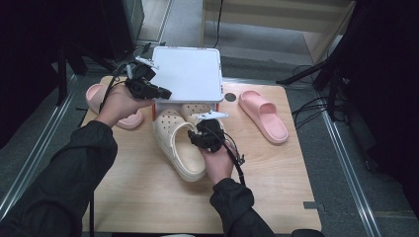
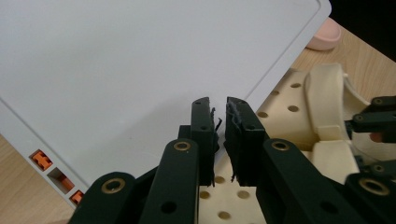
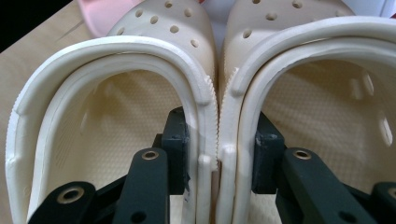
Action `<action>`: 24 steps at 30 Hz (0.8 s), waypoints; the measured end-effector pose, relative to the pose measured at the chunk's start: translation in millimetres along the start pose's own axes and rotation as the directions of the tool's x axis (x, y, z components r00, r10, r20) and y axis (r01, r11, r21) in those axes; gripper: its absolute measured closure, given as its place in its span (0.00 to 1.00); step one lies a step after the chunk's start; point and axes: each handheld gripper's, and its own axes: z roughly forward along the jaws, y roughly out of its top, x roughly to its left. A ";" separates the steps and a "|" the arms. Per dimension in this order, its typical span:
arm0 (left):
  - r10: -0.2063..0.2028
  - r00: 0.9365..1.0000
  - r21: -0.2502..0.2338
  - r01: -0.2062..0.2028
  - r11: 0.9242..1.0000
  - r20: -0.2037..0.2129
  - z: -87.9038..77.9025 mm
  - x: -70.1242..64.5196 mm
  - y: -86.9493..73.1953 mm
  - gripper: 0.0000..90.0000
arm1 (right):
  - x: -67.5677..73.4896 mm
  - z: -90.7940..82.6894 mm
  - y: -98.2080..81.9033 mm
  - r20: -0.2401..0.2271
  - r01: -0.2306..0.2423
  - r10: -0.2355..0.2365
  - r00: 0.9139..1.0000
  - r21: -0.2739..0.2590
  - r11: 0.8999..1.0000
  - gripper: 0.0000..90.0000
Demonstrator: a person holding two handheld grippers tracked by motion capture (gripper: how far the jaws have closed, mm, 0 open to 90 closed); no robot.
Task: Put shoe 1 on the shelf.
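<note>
I see the cream clogs (image 3: 140,93) as matt foam-like plastic, pebbled inside, finely ribbed along the rims. My grippers' jaws look like matt black plastic with brass-coloured rivets. The white rack (image 1: 188,74) is smooth, satiny plastic; the table (image 1: 148,197) pale wood grain.

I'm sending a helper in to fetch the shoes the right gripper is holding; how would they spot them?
On the wooden table, look just in front of the white rack at its middle. The cream clogs lie side by side there, their inner walls pinched together by the right gripper. Their perforated toes and heel straps set them apart from the plain pink slides.
</note>
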 end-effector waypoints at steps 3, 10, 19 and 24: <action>-0.007 1.000 -0.001 0.007 1.000 0.007 0.1 0.2 -0.2 0.91 | -0.9 10.8 7.2 0.019 0.001 -0.001 1.000 -0.004 1.000 0.73; -0.001 1.000 -0.002 0.001 1.000 0.003 0.2 -0.6 -0.4 0.92 | -9.7 30.1 20.0 0.026 -0.042 0.043 0.999 -0.016 0.999 0.73; -0.004 1.000 0.000 0.004 1.000 0.007 0.0 0.3 -0.1 0.92 | -16.5 45.9 32.2 0.022 -0.043 0.044 0.999 -0.039 0.998 0.73; -0.005 1.000 0.002 0.005 1.000 0.013 -0.3 1.2 -0.3 0.92 | -23.1 49.2 32.6 0.025 -0.059 0.060 0.998 -0.057 0.997 0.73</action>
